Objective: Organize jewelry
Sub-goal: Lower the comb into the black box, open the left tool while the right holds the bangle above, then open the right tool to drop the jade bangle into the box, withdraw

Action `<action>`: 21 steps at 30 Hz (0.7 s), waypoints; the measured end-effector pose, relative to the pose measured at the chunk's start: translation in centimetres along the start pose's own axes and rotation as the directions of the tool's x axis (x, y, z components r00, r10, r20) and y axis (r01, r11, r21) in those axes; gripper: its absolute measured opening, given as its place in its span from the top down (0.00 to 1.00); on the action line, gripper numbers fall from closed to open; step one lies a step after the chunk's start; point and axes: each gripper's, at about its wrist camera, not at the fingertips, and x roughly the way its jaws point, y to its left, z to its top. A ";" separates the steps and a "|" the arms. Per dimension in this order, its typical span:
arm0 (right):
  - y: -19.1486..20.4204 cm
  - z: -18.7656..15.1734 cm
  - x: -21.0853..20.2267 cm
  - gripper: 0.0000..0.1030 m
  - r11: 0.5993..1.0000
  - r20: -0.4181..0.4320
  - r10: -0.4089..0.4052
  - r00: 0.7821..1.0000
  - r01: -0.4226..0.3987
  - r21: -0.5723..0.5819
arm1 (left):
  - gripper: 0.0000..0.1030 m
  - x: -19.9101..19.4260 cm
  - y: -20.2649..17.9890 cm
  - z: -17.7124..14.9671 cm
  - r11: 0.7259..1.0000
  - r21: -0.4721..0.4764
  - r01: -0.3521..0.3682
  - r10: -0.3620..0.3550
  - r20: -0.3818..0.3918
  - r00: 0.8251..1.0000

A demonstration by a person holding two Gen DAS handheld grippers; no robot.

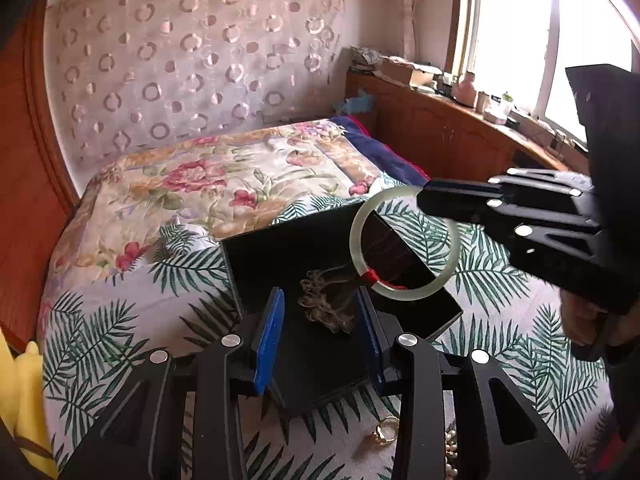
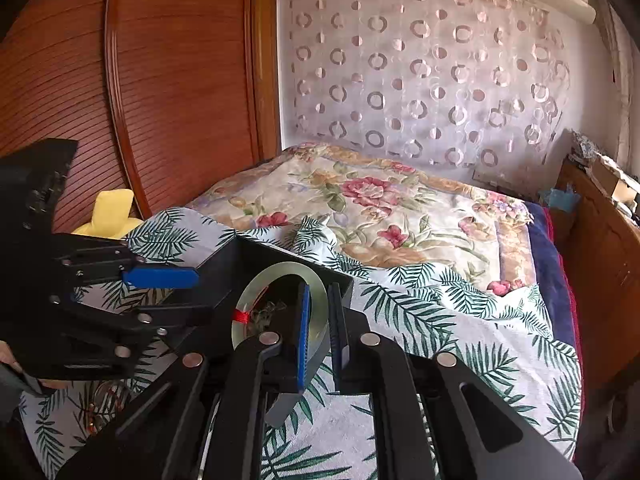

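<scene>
A black box [image 1: 304,256] lies open on the palm-leaf bedspread, with a tangled brownish necklace [image 1: 330,300] inside. My right gripper [image 2: 322,320] is shut on a pale green jade bangle [image 1: 362,236] with a red thread and holds it above the box's right side; the bangle also shows in the right wrist view [image 2: 316,280]. My left gripper [image 1: 320,320] is open and straddles the box's near part around the necklace. A gold ring [image 1: 386,430] and a pearl strand [image 1: 452,452] lie on the bedspread near me.
A floral quilt [image 1: 224,176] covers the bed beyond the box. A yellow plush item [image 2: 110,212] lies at the left edge by the wooden wardrobe [image 2: 172,80]. A wooden cabinet [image 1: 440,128] with clutter runs under the window at the right.
</scene>
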 end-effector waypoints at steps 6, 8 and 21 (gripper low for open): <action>0.9 -0.2 1.1 0.90 1.000 -0.023 0.022 0.999 -0.022 -0.013 | 0.56 -1.0 1.0 -2.7 1.000 -0.022 -0.014 0.015 0.045 0.999; 1.5 -0.3 1.7 0.90 0.999 -0.038 0.031 0.999 -0.032 -0.024 | 0.55 -1.3 1.4 -3.3 0.999 -0.024 -0.028 0.029 0.055 0.998; 4.1 -1.0 4.1 0.89 0.998 -0.120 0.023 0.992 -0.030 -0.057 | 0.20 -3.2 2.3 -6.6 0.995 -0.053 -0.080 0.084 0.095 0.992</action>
